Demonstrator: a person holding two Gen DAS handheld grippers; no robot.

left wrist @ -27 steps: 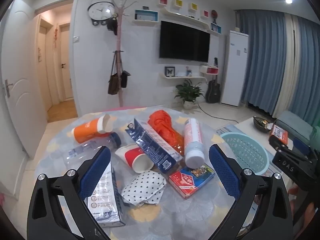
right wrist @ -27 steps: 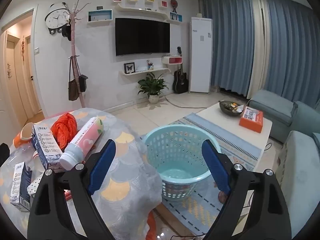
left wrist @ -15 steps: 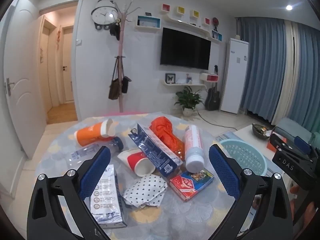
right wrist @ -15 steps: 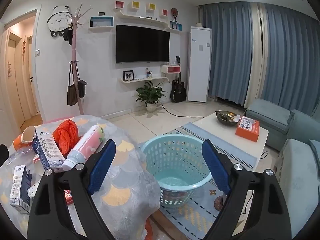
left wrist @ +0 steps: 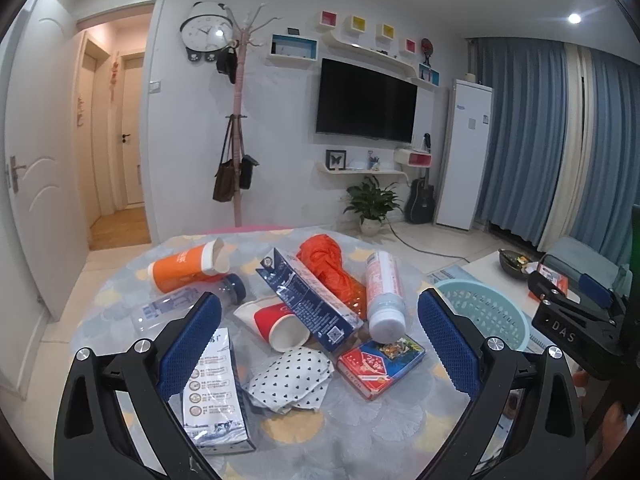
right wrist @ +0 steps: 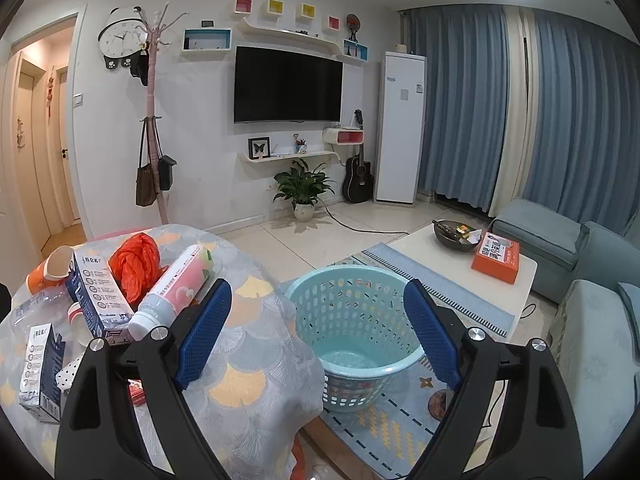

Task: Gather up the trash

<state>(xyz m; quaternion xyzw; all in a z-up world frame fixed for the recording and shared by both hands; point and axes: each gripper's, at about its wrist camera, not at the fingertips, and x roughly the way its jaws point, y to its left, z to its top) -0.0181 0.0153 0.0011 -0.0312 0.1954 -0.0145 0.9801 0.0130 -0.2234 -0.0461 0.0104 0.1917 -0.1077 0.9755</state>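
Observation:
Trash lies on a round table (left wrist: 360, 436): an orange cup (left wrist: 184, 268), a clear bottle (left wrist: 180, 308), a red paper cup (left wrist: 276, 322), a blue carton (left wrist: 308, 300), an orange bag (left wrist: 328, 260), a pink-white bottle (left wrist: 384, 292), a red card box (left wrist: 380, 360), a dotted mask (left wrist: 292, 376) and a milk carton (left wrist: 214, 388). My left gripper (left wrist: 316, 348) is open and empty above the near items. My right gripper (right wrist: 316, 332) is open and empty, over the table's right edge, facing the empty light-blue basket (right wrist: 352, 332) on the floor.
The basket also shows in the left wrist view (left wrist: 484, 312). A white coffee table (right wrist: 460, 264) with an orange box (right wrist: 496, 256) and a dark bowl stands behind it. A blue sofa (right wrist: 592, 280) is at right. A coat rack (left wrist: 238, 140) stands behind the table.
Both grippers have tilted up and drawn back slightly, so the table and the basket sit lower in view. Both stay open and empty. No trash has moved.

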